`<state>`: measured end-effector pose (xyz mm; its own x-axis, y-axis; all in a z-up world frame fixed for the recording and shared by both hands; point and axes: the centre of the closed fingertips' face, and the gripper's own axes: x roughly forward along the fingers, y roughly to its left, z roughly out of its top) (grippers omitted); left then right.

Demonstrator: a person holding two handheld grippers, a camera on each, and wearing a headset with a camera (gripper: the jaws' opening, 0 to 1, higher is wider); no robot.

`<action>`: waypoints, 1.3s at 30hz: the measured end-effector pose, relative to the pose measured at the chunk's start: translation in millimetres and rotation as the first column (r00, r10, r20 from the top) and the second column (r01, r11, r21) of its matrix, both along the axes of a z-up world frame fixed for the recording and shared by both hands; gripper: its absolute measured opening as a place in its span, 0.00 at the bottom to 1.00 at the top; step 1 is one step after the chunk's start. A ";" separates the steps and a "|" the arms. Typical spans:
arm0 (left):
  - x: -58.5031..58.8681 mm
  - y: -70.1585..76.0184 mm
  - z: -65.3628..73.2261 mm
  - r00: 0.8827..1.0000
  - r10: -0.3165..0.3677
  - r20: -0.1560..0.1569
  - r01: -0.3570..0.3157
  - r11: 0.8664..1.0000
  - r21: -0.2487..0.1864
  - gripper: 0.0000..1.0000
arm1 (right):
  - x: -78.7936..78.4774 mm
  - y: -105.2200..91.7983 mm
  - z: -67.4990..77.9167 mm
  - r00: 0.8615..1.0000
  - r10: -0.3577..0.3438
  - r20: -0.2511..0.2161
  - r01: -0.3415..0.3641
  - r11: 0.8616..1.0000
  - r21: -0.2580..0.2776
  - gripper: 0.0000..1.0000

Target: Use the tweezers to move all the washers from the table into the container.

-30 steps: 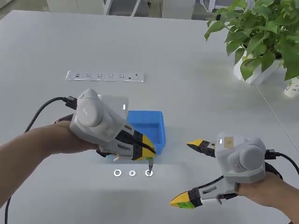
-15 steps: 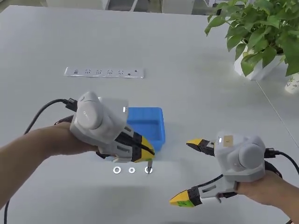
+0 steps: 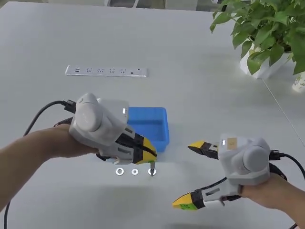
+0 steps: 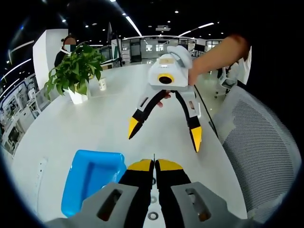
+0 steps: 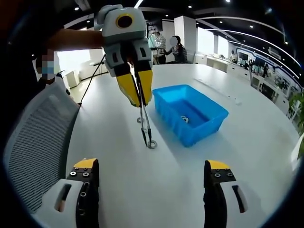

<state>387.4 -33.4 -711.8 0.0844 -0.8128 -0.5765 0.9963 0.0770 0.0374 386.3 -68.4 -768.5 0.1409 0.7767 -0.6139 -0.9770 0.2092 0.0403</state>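
Three small metal washers lie in a row on the white table: left (image 3: pixel 119 171), middle (image 3: pixel 135 171), right (image 3: pixel 151 171). My left gripper (image 3: pixel 147 151) is shut on thin tweezers (image 5: pixel 145 121), whose tips rest at the right washer (image 5: pixel 151 144). Just behind it stands the blue container (image 3: pixel 163 125), with one washer (image 5: pixel 183 118) inside. In the left gripper view my closed jaws (image 4: pixel 154 164) hold the tweezers (image 4: pixel 154 156) above the washers (image 4: pixel 153 199). My right gripper (image 3: pixel 189 174) hovers wide open and holding nothing, to the right of the washers.
A white power strip (image 3: pixel 106 71) lies farther back on the table. A potted plant (image 3: pixel 264 38) stands at the far right. A mesh office chair (image 5: pixel 33 142) is beside the table's near edge. People stand in the background of the gripper views.
My left gripper has dipped slightly, bringing the tweezer tips down to the right washer. The right gripper has barely moved. The head camera has shifted a little.
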 end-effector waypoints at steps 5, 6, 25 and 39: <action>-0.8 0.4 0.2 1.000 -0.001 -0.001 0.001 1.000 0.000 0.06 | -1.6 7.9 3.4 0.999 0.046 0.027 -0.047 0.999 0.013 0.77; -0.5 0.4 0.2 1.000 -0.001 -0.002 0.001 1.000 0.000 0.06 | -1.7 9.4 3.9 0.998 0.052 0.030 -0.053 0.999 0.013 0.73; -0.6 -2.2 0.4 1.000 -0.003 -0.022 0.003 1.000 -0.007 0.05 | 2.0 46.5 5.2 0.986 0.161 0.042 -0.162 0.987 0.017 0.28; 0.0 -1.0 0.2 1.000 -0.007 -0.024 0.007 1.000 -0.001 0.06 | 2.5 67.5 3.5 0.966 0.254 0.047 -0.254 0.967 -0.007 0.14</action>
